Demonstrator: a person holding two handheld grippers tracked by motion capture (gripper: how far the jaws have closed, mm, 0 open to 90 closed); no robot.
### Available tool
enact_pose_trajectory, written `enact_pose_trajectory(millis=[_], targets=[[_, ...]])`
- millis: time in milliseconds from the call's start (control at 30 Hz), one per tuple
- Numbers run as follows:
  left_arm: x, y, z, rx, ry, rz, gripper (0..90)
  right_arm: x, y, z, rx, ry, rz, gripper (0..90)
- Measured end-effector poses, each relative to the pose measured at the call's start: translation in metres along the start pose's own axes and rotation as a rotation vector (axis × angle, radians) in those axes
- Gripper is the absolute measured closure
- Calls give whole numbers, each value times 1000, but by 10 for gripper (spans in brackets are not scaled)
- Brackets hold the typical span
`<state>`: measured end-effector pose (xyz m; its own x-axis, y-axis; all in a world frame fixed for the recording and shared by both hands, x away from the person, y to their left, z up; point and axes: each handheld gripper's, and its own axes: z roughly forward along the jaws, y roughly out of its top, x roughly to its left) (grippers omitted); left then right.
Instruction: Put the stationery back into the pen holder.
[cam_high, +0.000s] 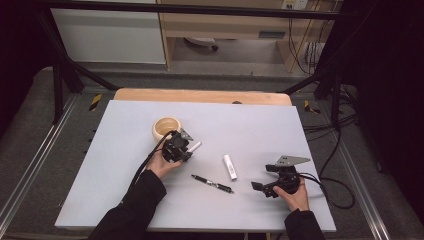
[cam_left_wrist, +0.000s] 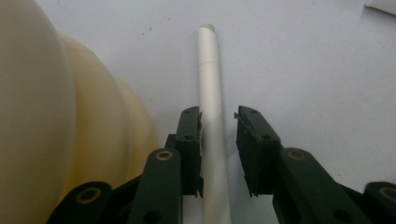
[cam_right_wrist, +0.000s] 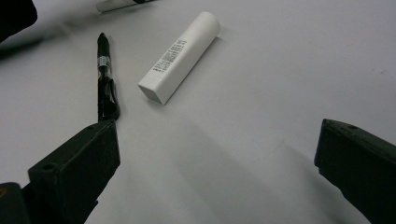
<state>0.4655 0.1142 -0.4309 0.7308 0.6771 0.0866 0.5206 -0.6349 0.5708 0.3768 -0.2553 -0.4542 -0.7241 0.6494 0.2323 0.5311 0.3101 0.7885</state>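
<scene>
A slim white pen lies on the grey table sheet and runs straight between the jaws of my left gripper. One pad touches its side, while a narrow gap still shows at the other pad. From above, the pen sticks out of the left gripper right beside a cream bowl. My right gripper rests near the front right, jaws wide apart and nothing between them. Ahead of it lie a black pen and a white square tube.
The cream bowl bulges close against the left gripper's side. On the sheet's middle lie the black pen and the white tube. A wooden table edge shows behind the grey sheet. Cables trail at the right.
</scene>
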Motion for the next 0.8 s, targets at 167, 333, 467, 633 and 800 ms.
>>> enact_pose_trajectory(millis=[167,333,467,633,800], targets=[[1,0,2,6,-1,-5,724,0,0,0,1,-1,0,8],[2,-1,3,12,-6,-13,744,0,0,0,1,0,0,8],[2,0,3,15,-13,-16,774,0,0,0,2,0,0,8],[2,0,3,14,-10,-17,777,0,0,0,1,0,0,8],[2,0,3,17,-10,-25,783,0,0,0,0,1,0,8]])
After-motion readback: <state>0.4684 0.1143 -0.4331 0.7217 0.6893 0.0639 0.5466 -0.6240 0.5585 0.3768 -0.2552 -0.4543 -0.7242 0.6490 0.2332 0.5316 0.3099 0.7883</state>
